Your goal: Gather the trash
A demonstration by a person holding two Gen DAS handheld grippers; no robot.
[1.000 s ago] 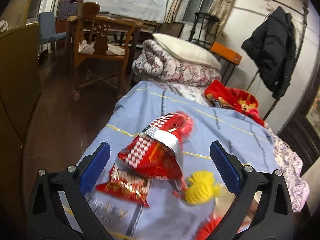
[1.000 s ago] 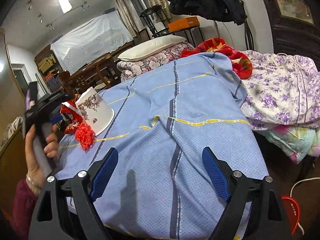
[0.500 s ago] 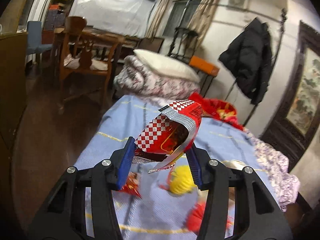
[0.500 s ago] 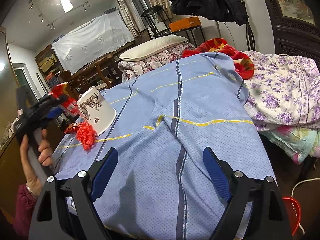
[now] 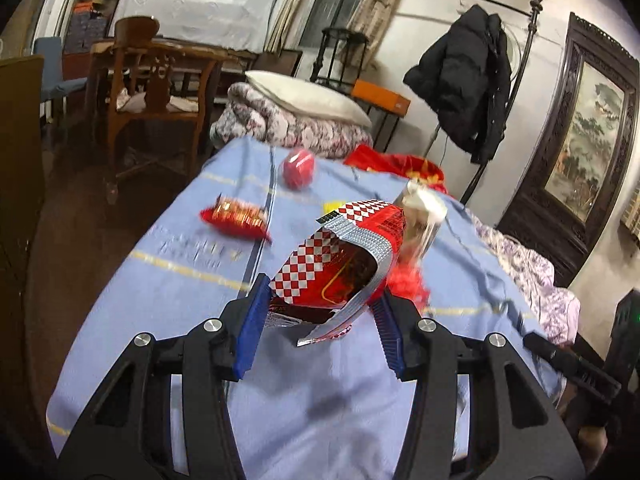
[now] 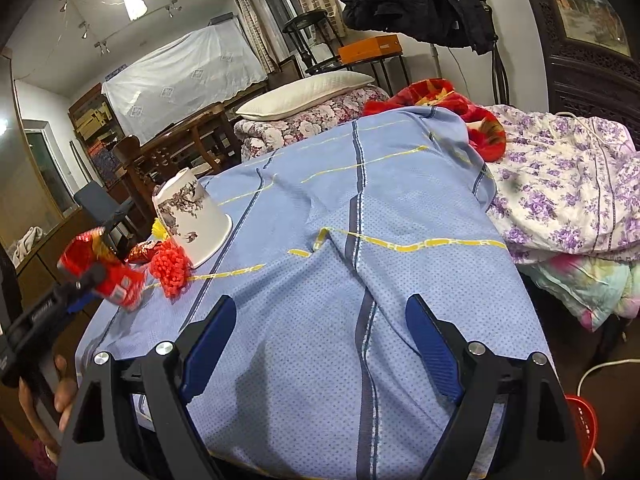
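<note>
Left wrist view: your left gripper [image 5: 320, 322] is clamped on the red checkered snack bag [image 5: 340, 268], lifted above the blue sheet [image 5: 160, 288]. Keep squeezing; carry it steadily. Right gripper [image 6: 320, 346] gapes wide, empty, over the sheet.

Black coat [image 5: 464, 80] on rack, pillow [image 6: 304, 94] atop floral quilt [image 6: 304, 122].
</note>
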